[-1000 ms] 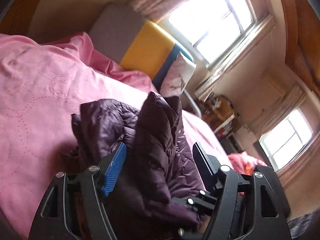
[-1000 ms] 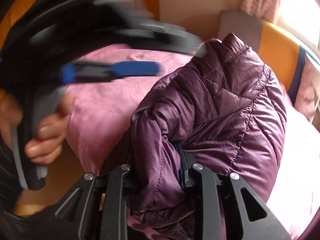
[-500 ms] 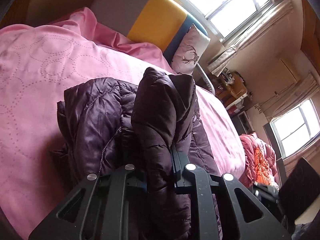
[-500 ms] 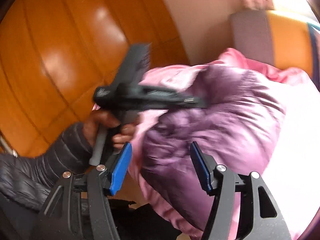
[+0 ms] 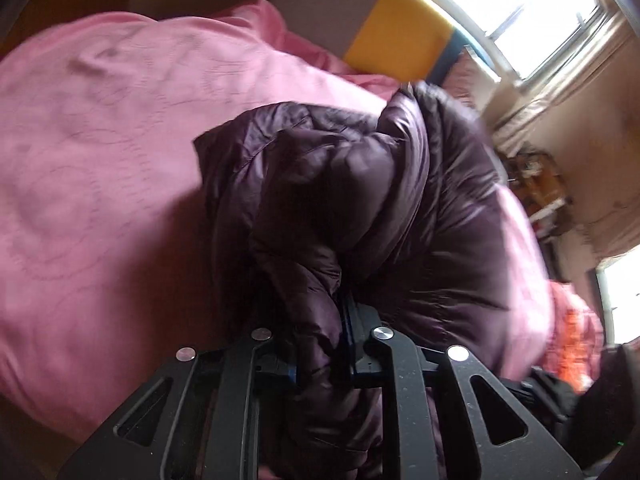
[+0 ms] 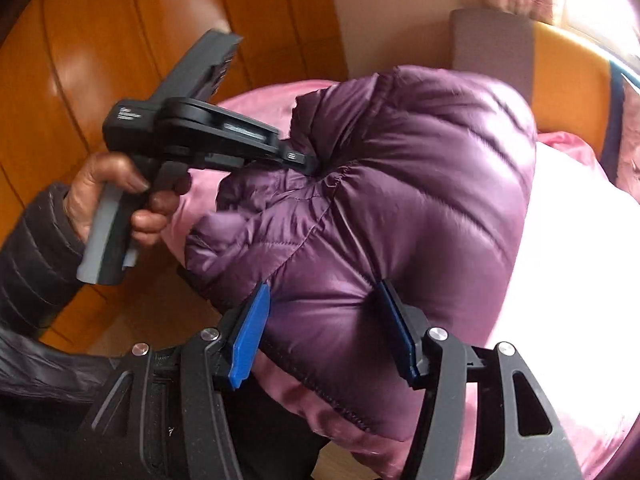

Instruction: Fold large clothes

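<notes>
Left gripper: fingers drawn together, pinching a fold of the purple quilted jacket. Right gripper: blue-padded fingers spread wide, straddling a puffed bulge of the same jacket, pads touching its sides without clamping. The jacket lies bunched on the pink bedspread, with a yellow-and-grey headboard behind.

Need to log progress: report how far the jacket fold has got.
Done: the jacket is already bunched into a doubled-over bundle on the pink bed. In hand: the left gripper is shut on a pinch of jacket; the right gripper is open, its pads straddling the bundle. Left: flattening it into a neat fold and letting go.
</notes>
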### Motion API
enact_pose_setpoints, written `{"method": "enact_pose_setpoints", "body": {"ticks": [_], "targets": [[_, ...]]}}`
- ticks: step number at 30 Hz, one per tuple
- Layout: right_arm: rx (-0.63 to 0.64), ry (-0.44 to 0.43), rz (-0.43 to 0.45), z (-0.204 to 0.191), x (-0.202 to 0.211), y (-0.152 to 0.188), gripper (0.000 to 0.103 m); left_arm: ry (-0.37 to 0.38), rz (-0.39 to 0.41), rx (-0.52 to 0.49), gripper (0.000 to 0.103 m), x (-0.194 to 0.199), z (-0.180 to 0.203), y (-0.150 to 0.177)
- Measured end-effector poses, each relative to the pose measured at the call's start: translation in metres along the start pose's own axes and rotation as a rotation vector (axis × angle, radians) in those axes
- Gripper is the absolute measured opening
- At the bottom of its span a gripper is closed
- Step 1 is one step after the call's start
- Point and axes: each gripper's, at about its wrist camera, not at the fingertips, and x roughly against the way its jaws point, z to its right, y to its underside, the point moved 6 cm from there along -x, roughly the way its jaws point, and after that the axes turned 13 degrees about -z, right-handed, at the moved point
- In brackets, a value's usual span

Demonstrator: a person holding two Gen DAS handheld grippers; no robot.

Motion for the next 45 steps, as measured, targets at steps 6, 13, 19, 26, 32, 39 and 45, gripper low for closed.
{"method": "enact_pose_setpoints", "body": {"ticks": [6, 13, 19, 26, 32, 39, 45], "targets": [[0.034, -0.030, -0.049, 0.028, 0.002, 0.002, 0.056, 0.013, 0.029, 0.052, 0.022, -0.008, -0.017, 0.009], [-0.097, -0.187, 0.087, 0.113, 0.077, -0.043, 0.070, -0.072, 0.116, -0.020, 0.028, 0.009, -0.003, 0.013], [-0.204, -0.085, 0.123, 0.182, 0.056, -0.118, 0.073, -0.163, 0.159, -0.058, 0.035, 0.012, 0.003, 0.020], [-0.192, 0.021, -0.013, 0.182, 0.001, -0.152, 0.074, -0.140, 0.161, -0.040, 0.035, 0.005, -0.009, 0.024], [-0.193, 0.064, -0.071, 0.167, -0.019, -0.127, 0.077, -0.102, 0.151, -0.024, 0.036, -0.006, -0.020, 0.027], [-0.273, -0.088, 0.058, 0.174, 0.018, -0.113, 0.094, -0.033, 0.161, -0.019, 0.036, -0.007, -0.026, 0.029], [-0.458, -0.225, 0.046, 0.207, 0.022, -0.058, 0.100, 0.040, 0.166, -0.008, 0.036, -0.008, -0.034, 0.028]]}}
